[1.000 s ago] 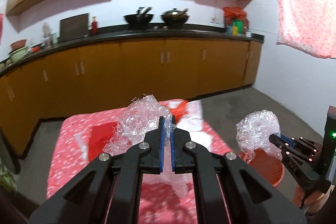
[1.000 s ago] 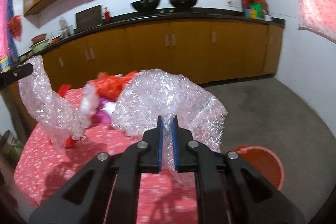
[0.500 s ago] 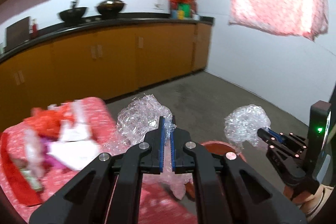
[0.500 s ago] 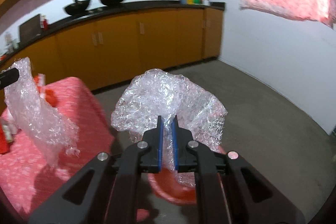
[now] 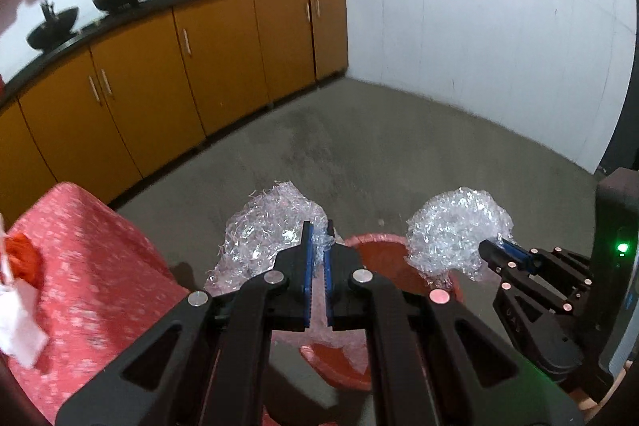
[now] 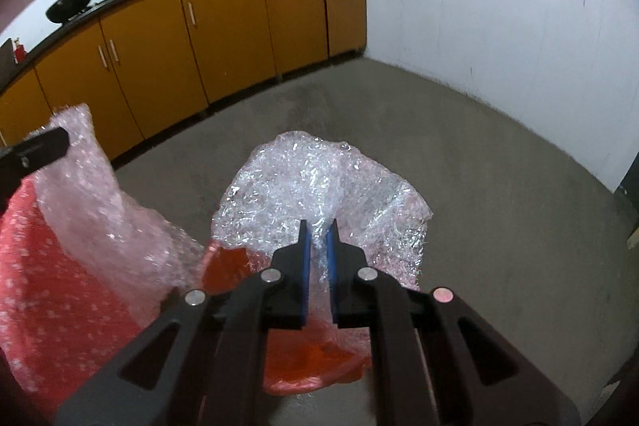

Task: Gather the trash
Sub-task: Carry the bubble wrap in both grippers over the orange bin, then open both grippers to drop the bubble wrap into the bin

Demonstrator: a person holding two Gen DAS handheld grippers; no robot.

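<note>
My left gripper [image 5: 317,230] is shut on a piece of clear bubble wrap [image 5: 267,234] and holds it over the near rim of a red round bin [image 5: 383,258] on the floor. My right gripper [image 6: 317,230] is shut on a second, bigger piece of bubble wrap [image 6: 319,186] held above the same red bin [image 6: 307,358]. In the left wrist view the right gripper [image 5: 493,250] shows at the right with its bubble wrap [image 5: 455,230]. In the right wrist view the left piece of wrap [image 6: 100,194] hangs at the left.
A table with a red patterned cloth [image 5: 88,266] stands at the left, with white and red scraps [image 5: 18,290] on it. Orange cabinets [image 5: 179,66] run along the far wall under a black counter. Grey concrete floor [image 5: 399,146] lies beyond the bin.
Both grippers have swung right, away from the table, carrying their bubble wrap. The red bin now sits directly under both pieces.
</note>
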